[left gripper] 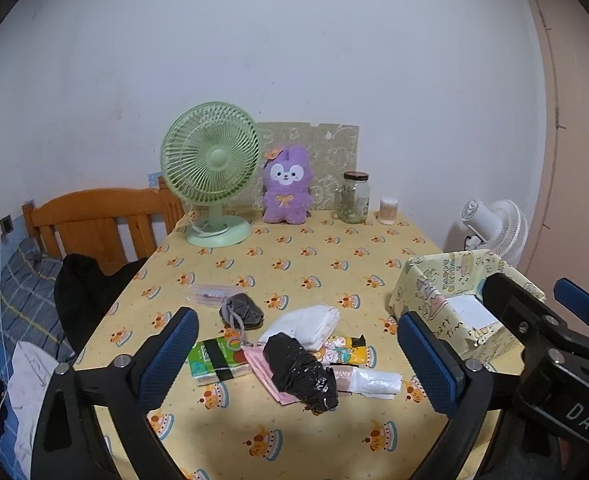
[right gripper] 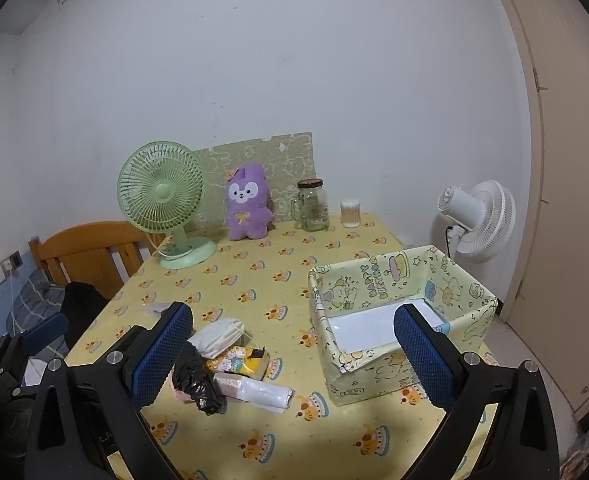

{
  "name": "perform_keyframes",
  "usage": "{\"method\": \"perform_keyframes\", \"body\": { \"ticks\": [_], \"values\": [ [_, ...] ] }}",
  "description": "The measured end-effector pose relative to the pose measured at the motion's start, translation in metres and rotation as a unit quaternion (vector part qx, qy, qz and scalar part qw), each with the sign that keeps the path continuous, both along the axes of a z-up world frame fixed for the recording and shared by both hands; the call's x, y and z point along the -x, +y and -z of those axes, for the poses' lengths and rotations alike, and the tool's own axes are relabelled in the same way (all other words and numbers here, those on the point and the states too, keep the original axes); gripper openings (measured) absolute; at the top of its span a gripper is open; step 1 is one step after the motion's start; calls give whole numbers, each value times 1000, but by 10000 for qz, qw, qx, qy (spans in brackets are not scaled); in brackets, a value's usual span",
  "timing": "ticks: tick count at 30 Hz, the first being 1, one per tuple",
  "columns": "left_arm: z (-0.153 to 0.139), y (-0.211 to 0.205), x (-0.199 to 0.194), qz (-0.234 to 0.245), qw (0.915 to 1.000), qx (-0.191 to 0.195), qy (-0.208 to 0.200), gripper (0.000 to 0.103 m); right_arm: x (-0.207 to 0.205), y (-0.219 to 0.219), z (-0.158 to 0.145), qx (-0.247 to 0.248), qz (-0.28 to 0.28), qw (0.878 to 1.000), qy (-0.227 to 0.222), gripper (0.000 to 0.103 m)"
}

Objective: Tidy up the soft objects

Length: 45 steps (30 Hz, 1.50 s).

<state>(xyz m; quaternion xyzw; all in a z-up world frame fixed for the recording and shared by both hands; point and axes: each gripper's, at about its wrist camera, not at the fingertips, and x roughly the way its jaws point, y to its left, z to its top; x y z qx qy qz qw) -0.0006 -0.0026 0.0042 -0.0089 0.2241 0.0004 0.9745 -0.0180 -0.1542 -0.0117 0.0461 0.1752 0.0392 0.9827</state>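
Spread wide, gripping nothing: left gripper (left gripper: pixel 298 356) and right gripper (right gripper: pixel 294 354), both above the near table edge. Just beyond, heaped together on the yellow cake-print tablecloth (left gripper: pixel 294 264): black plastic bag (left gripper: pixel 300 372), white folded cloth (left gripper: pixel 308 324), green tissue pack (left gripper: pixel 216 360), grey pouch (left gripper: pixel 242 310). Right: paper-wrapped box (right gripper: pixel 398 320) reading "HAPPY BIRTHDAY". Far: green fan (left gripper: pixel 210 164), purple plush (left gripper: pixel 286 186), glass jar (left gripper: pixel 352 198).

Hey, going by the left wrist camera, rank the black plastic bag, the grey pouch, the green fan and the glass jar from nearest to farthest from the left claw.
1. Black plastic bag: between the left claw's fingers, in the pile.
2. Grey pouch: just beyond, slightly left.
3. Green fan: far end of the table, left.
4. Glass jar: far end, right; nearly level with the fan's base, so that order is loose.
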Motion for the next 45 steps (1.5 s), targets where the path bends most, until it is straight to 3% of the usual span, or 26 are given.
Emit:
{"method": "perform_keyframes", "body": {
  "ticks": [45],
  "values": [
    [3,-4,-4,-33,10000,-23,52,98,-7,0,-1,96,18,9999,26,102]
  ]
}}
